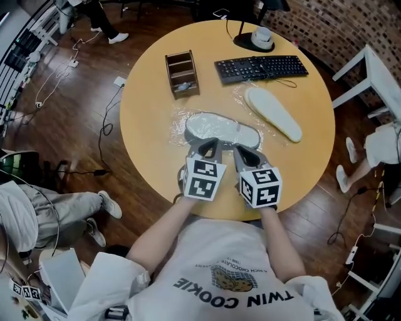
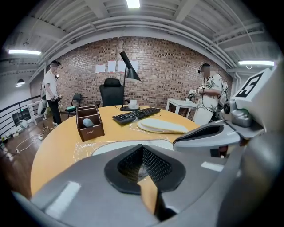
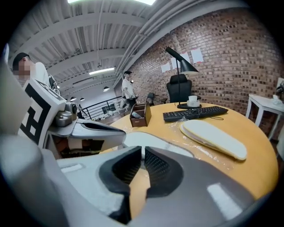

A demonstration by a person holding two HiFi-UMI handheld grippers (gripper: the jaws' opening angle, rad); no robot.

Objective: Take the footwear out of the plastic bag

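Left gripper (image 1: 209,144): jaws together.
Right gripper (image 1: 242,150): jaws clenched, barely a slit.
Slipper (image 1: 222,128): inside plastic bag (image 1: 178,127), near edge just ahead of both tips.

We get bright, even light from ceiling strip lamps (image 2: 133,3), only soft shadows on our counter (image 1: 150,113), fisheye bending and dark corners in the 2 gripper views, near foreground soft

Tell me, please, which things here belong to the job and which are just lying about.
Job: near white slipper, plastic bag around it, far white slipper, left gripper, right gripper.
Lying about: keyboard, wooden organiser, lamp base, cup.
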